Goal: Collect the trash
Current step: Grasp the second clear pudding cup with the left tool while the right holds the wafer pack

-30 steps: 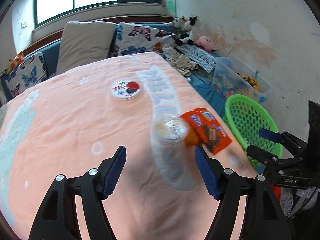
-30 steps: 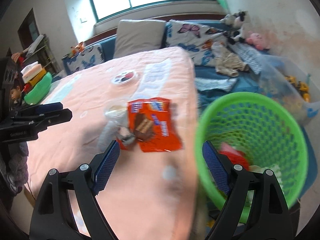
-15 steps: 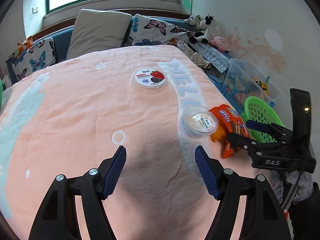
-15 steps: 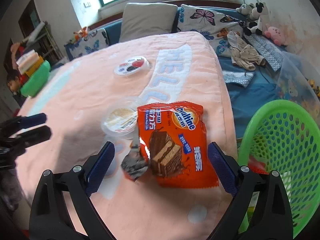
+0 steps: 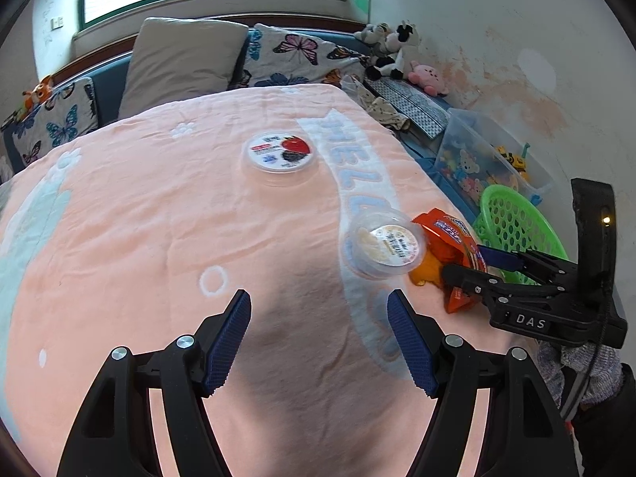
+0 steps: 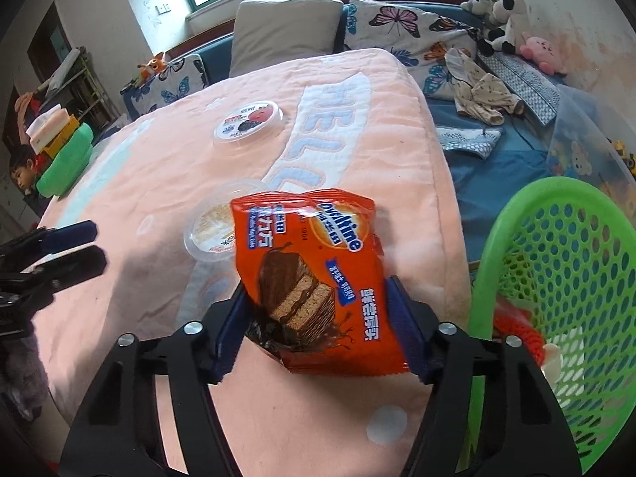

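Gripping the orange wafer wrapper (image 6: 318, 274), the right tool (image 6: 318, 326) has just closed; left tool (image 5: 318, 342) gapes empty.

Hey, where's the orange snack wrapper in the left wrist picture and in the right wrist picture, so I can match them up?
Left wrist view: the orange snack wrapper lies at right of centre, between the pads of the right gripper, which has just been closing.
Right wrist view: the wrapper fills the centre, pinched between the blue pads.
Shared landmark: the clear lidded cup touching the wrapper, with the green basket beyond the bed's edge.
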Motion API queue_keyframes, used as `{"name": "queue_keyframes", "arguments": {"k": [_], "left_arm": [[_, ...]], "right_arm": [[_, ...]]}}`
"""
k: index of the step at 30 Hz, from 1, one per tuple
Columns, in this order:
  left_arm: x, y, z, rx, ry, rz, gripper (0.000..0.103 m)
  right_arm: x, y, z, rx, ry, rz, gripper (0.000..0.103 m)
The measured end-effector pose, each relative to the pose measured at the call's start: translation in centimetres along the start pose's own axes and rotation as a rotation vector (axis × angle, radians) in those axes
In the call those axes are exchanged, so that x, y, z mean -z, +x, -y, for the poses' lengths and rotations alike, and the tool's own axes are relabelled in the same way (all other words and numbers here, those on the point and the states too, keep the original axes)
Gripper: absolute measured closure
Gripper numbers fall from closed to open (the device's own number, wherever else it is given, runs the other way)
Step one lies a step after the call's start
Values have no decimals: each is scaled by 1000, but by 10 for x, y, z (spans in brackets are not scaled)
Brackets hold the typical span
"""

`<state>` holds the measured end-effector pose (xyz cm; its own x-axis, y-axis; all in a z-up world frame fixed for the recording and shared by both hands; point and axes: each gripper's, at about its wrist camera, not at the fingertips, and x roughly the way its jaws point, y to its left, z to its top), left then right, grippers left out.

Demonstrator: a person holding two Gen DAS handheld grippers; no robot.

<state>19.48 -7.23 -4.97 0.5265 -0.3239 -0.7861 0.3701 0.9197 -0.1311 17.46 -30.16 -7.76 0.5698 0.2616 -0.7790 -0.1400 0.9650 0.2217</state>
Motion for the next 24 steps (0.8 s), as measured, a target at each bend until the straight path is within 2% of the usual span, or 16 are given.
{"name": "queue_keyframes", "arguments": {"k": [6,13,24], "left_arm": [[-7,16,17,26,39,-14,29],[-17,42,37,44,84,-46,17],[-28,77,49,41,112,-85,16]], "right_arm": [[2,-24,7,8,14,51,39],[7,-49,18,17,32,92,39],[16,-69,31,48,61,117,39]]}}
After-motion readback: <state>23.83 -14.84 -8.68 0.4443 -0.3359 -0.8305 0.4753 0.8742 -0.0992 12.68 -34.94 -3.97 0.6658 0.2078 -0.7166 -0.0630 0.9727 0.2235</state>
